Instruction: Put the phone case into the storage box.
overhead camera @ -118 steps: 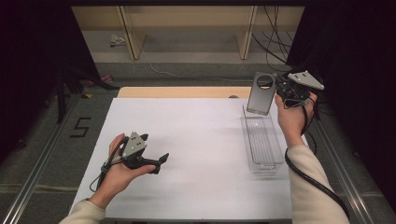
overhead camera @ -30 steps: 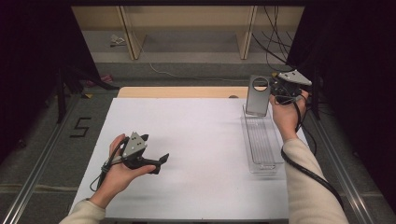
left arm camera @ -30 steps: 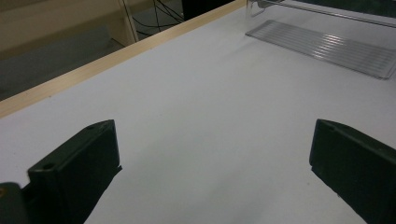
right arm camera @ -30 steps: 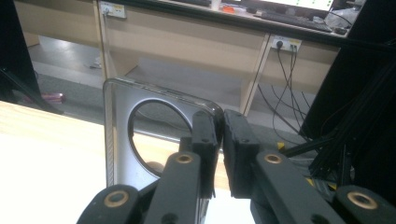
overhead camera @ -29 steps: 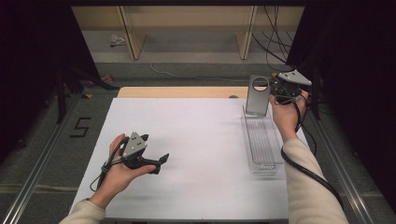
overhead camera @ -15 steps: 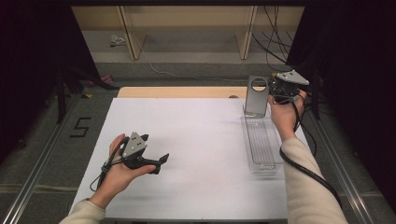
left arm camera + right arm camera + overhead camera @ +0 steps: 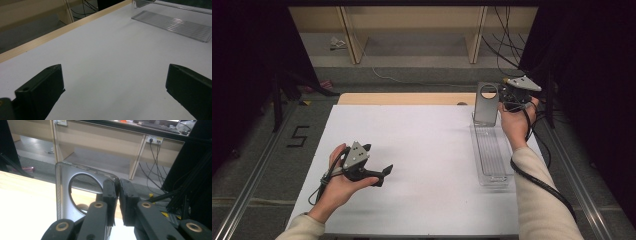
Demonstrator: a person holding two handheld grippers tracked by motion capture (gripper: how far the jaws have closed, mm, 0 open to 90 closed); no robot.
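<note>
Grey metal plate (image 7: pixel 486 103), upright, round hole, rounded corners

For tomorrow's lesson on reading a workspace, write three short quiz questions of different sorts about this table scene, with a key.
1. True or false: the right gripper is clamped on the grey plate.
2. Which stands open? A left gripper B right gripper
3. What clear thing lies on the table under the plate?

Key: 1 true; 2 A; 3 the clear tray.
</note>
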